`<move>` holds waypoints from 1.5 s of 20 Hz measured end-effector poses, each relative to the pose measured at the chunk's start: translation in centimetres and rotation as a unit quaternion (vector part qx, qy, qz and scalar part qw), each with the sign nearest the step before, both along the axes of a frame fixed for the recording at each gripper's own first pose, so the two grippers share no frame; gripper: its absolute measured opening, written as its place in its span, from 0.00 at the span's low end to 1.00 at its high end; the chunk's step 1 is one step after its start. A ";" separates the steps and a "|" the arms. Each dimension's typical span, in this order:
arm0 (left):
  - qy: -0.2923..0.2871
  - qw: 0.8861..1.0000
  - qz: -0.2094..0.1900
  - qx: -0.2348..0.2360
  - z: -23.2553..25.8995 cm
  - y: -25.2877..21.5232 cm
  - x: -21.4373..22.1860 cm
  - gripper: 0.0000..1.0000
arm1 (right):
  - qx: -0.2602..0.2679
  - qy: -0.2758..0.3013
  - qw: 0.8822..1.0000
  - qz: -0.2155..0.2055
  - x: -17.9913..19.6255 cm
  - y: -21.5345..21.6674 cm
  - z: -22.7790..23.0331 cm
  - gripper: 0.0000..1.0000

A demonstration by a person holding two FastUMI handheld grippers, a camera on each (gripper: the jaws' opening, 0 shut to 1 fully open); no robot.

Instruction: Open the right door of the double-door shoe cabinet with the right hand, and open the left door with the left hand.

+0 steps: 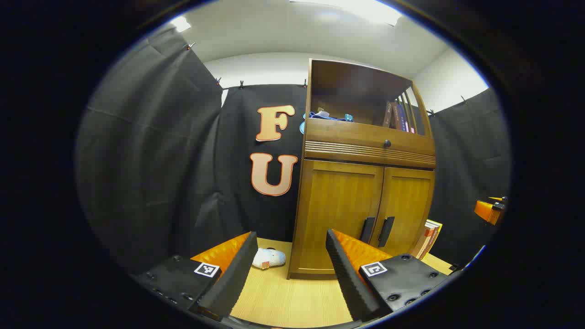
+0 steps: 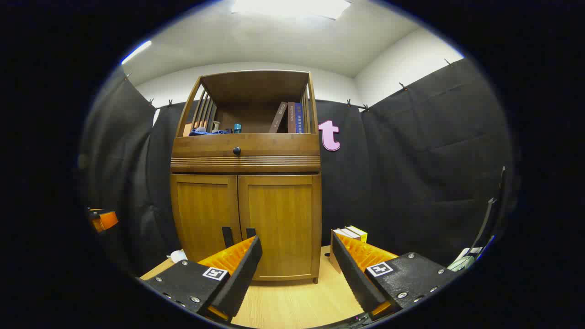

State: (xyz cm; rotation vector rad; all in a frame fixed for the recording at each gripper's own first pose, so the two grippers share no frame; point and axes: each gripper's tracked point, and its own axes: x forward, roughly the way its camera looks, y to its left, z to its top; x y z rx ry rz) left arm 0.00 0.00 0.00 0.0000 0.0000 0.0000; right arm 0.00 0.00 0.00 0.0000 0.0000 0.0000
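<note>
Left gripper view has the shoe cabinet (image 1: 363, 183) sitting right of centre, standing on the light wooden worktop (image 1: 292, 301) with both doors shut. The left door (image 1: 338, 210) and right door (image 1: 406, 210) each have a dark vertical handle where they meet: the left handle (image 1: 367, 229) and right handle (image 1: 386, 231) are side by side, low in the frame. The left gripper (image 1: 288, 269) hangs in front of the cabinet with its fingers spread wide and nothing between them, well apart from the doors. A small white soft thing (image 1: 268, 258) lies on the worktop just left of the cabinet base, and a few books (image 1: 428, 237) lean against its right side. At the far right edge the other gripper pokes in.

Right gripper view puts the cabinet left of centre, doors closed too, with a drawer knob (image 2: 236, 151) above them and an open shelf (image 2: 251, 119) holding books on top. The right gripper (image 2: 297, 265) is also spread open and empty, short of the cabinet, its left finger (image 2: 240, 274) overlapping the bottom of the handles in the picture.
</note>
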 end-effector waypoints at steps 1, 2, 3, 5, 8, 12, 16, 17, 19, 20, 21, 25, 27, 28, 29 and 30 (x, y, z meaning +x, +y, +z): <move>-0.001 1.000 -0.001 0.003 0.0 -0.1 0.0 0.93 | -0.004 -0.001 1.000 -0.001 -0.1 -0.1 0.1 0.95; -0.001 1.000 -0.001 0.005 0.1 -0.4 0.1 0.93 | -0.007 0.000 1.000 -0.001 -0.2 -0.3 0.0 0.95; -0.001 1.000 -0.004 0.006 -0.1 -0.7 0.0 0.93 | -0.010 0.002 1.000 -0.001 -0.2 -0.3 -0.2 0.94; -0.001 1.000 -0.006 0.009 0.0 -1.0 -0.1 0.93 | -0.012 0.006 1.000 0.003 -0.5 -0.2 -0.4 0.95; -0.007 1.000 -0.008 0.012 0.5 -1.6 -0.4 0.93 | -0.018 0.007 1.000 0.006 -0.7 -0.4 -0.3 0.95; -0.018 1.000 -0.007 0.019 1.1 -1.6 -0.6 0.93 | -0.016 0.010 1.000 0.003 -0.9 -1.0 -0.4 0.95; -0.017 1.000 -0.005 0.025 1.3 -1.4 -0.7 0.93 | -0.013 0.016 1.000 0.003 -0.7 -1.1 -0.9 0.95; -0.018 0.999 -0.003 0.027 1.4 -1.3 -0.9 0.93 | -0.014 0.017 1.000 0.004 -0.6 -0.9 -1.1 0.95; -0.018 1.000 -0.003 0.026 1.5 -1.2 -0.8 0.96 | -0.015 0.020 1.000 0.011 -0.3 -0.3 -1.5 0.95; -0.017 1.000 -0.004 0.025 1.5 -1.3 -0.8 0.93 | -0.016 0.023 1.000 0.014 0.0 0.0 -1.8 0.95; -0.016 1.000 -0.004 0.024 1.5 -1.2 -0.8 0.93 | -0.014 0.026 0.999 0.018 0.2 0.3 -2.1 0.95; -0.010 1.000 -0.010 0.017 1.3 -1.1 -0.9 0.93 | 0.001 0.038 0.999 0.039 1.5 2.4 -3.4 0.95; -0.008 1.000 -0.006 0.021 1.2 -0.7 -1.0 0.93 | 0.003 0.038 0.998 0.047 2.6 3.4 -4.0 0.95; -0.008 1.000 -0.003 0.023 1.2 -0.4 -0.9 0.93 | 0.001 0.038 0.998 0.051 3.1 3.9 -4.4 0.95; -0.008 1.000 0.000 0.024 1.3 -0.1 -1.0 0.96 | -0.001 0.037 0.998 0.054 3.8 4.5 -4.8 0.95; -0.008 1.000 0.003 0.025 1.4 0.1 -1.0 0.93 | -0.004 0.039 0.998 0.058 4.5 5.0 -5.4 0.95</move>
